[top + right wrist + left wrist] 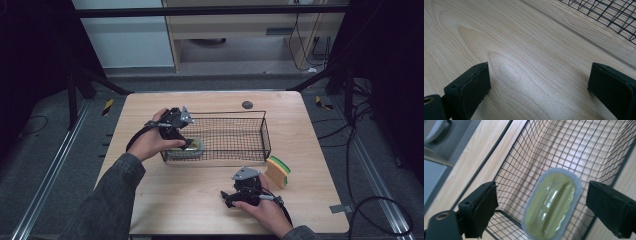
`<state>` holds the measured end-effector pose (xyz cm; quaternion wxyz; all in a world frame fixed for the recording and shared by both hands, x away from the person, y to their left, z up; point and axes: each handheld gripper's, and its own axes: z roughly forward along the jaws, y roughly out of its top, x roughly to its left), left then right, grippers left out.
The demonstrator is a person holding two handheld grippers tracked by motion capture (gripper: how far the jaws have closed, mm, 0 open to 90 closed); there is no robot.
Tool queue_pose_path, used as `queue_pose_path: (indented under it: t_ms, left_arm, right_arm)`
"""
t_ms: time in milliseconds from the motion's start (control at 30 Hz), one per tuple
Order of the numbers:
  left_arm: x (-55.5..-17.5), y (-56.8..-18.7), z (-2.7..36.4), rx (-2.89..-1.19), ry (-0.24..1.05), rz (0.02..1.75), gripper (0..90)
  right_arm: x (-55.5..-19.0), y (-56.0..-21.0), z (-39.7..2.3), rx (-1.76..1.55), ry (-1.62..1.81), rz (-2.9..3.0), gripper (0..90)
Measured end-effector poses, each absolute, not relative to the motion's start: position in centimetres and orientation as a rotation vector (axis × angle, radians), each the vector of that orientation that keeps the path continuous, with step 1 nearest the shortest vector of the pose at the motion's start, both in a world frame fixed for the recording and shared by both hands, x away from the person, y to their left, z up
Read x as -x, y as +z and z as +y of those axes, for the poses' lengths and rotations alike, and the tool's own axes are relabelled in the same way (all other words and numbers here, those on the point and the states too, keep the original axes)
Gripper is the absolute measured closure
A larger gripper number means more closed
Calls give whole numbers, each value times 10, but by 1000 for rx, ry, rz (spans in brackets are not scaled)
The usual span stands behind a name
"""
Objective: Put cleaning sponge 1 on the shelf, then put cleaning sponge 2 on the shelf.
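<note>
Item: green scrub pad w/ grey rim, lying loose in wire basket at its left end, left tongs wide above it, apparently just released; right tongs wide, empty, idle nr worktop front edge.

Black wire basket, olive-green pad with grey rim, yellow-green sponge, pale wood-grain table

An oval olive-green scrubbing pad with a pale grey fuzzy rim lies flat inside the black wire-mesh basket, at its left end, near the counter's middle.
</note>
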<state>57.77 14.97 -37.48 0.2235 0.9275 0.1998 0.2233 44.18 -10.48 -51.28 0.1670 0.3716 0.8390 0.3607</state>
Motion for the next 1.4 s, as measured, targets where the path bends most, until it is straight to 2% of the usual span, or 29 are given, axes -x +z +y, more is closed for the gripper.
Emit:
queue_pose_path:
  t_ms: [567, 767, 900, 1100, 1133, 1233, 1400]
  left_arm:
    - [-534, -374, 194, -2314, 591, 838, 74]
    - [-505, -400, 228, -2234, 587, 942, 68]
    - [-491, -427, 247, -2166, 562, 1009, 66]
    - [-483, -463, 255, -2270, 552, 1042, 60]
    - [-483, -463, 255, -2270, 552, 1042, 59]
    - [-482, -473, 252, -2274, 536, 1046, 60]
    - [-484, -478, 258, -2223, 524, 1104, 57]
  right_arm:
    - [-442, -513, -105, -1061, 1028, 2385, 43]
    - [-443, -510, -105, -1068, 989, 2412, 49]
    - [-441, -504, -108, -1034, 990, 2449, 93]
    - [-423, -465, -109, -976, 964, 2407, 147]
    - [-423, -465, -109, -976, 964, 2407, 147]
    - [-416, -424, -119, -942, 890, 2368, 163]
    - [-424, -389, -142, -992, 794, 2354, 182]
